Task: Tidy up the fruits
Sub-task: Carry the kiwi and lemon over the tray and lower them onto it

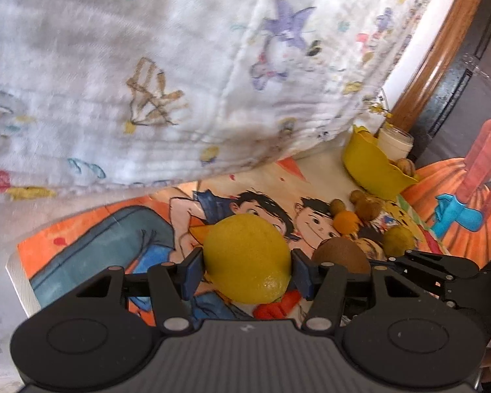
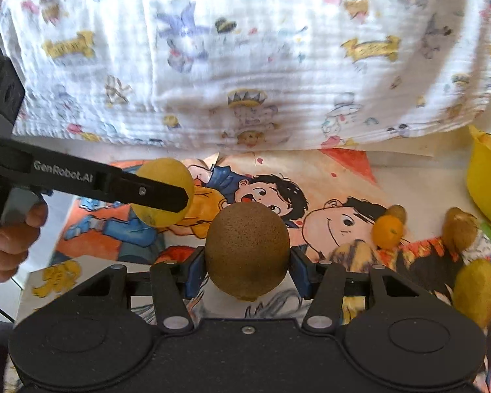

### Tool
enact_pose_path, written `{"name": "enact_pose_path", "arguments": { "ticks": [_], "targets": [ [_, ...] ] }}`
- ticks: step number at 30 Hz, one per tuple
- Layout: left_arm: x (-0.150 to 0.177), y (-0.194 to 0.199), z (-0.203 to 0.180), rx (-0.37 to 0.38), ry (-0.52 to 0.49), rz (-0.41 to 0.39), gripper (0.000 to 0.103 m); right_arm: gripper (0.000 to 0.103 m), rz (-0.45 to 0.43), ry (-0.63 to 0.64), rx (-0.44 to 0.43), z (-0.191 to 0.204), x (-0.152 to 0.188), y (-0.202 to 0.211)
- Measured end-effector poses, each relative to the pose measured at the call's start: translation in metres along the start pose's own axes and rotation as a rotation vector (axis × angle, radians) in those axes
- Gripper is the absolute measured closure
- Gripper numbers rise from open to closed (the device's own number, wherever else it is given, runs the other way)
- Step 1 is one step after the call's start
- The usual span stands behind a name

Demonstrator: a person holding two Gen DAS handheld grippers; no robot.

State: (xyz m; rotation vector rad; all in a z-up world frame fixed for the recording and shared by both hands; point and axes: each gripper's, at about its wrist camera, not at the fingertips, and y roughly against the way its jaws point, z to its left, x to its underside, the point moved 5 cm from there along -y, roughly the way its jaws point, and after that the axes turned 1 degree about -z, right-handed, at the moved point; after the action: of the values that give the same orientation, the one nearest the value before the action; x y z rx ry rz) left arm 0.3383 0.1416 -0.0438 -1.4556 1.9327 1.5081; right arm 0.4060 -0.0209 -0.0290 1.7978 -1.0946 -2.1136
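Observation:
My left gripper (image 1: 247, 273) is shut on a yellow lemon (image 1: 247, 258), its blue pads pressing both sides, held above the cartoon-printed mat (image 1: 121, 229). In the right wrist view the same lemon (image 2: 162, 193) shows at the left, in that gripper's black fingers (image 2: 154, 193). My right gripper (image 2: 247, 273) is shut on a brown kiwi (image 2: 247, 250), also lifted off the mat. That kiwi (image 1: 340, 255) appears just right of the lemon in the left wrist view. A yellow bowl (image 1: 373, 167) stands at the far right with a brownish fruit in it.
Loose fruit lies on the mat: a small orange one (image 2: 388, 231), brownish ones (image 2: 460, 229) and a yellow-green one (image 2: 476, 291). A patterned white cloth (image 2: 245, 65) hangs over the far side. A white jar (image 1: 394, 140) stands behind the bowl. A person's hand (image 2: 9, 239) grips the left handle.

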Motion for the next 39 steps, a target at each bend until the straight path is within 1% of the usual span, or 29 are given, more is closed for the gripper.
{"name": "enact_pose_path", "arguments": {
  "ticks": [5, 11, 17, 20, 27, 31, 35, 39],
  "targets": [
    [0.005, 0.013, -0.022, 0.036, -0.034, -0.006, 0.043, 0.048, -0.045, -0.022, 0.061, -0.002, 0.005, 0.042],
    [0.013, 0.030, -0.059, 0.100, -0.084, -0.003, 0.043, 0.048, -0.105, -0.054, 0.156, -0.011, 0.022, 0.102],
    [0.032, 0.041, -0.096, 0.173, -0.143, 0.033, 0.043, 0.048, -0.151, -0.065, 0.261, -0.013, 0.056, 0.153],
    [0.044, 0.043, -0.115, 0.223, -0.175, 0.056, 0.043, 0.048, -0.155, -0.099, 0.300, -0.014, 0.080, 0.171],
    [0.074, 0.039, -0.154, 0.295, -0.267, 0.130, 0.043, 0.048, -0.140, -0.205, 0.375, -0.017, 0.139, 0.198],
    [0.091, 0.031, -0.174, 0.320, -0.321, 0.178, 0.043, 0.048, -0.129, -0.262, 0.416, -0.022, 0.166, 0.206],
    [0.103, 0.021, -0.189, 0.338, -0.370, 0.220, 0.043, 0.048, -0.108, -0.286, 0.451, -0.025, 0.184, 0.206],
    [0.114, 0.012, -0.198, 0.341, -0.419, 0.255, 0.043, 0.048, -0.097, -0.279, 0.473, -0.027, 0.191, 0.203]
  ]
}}
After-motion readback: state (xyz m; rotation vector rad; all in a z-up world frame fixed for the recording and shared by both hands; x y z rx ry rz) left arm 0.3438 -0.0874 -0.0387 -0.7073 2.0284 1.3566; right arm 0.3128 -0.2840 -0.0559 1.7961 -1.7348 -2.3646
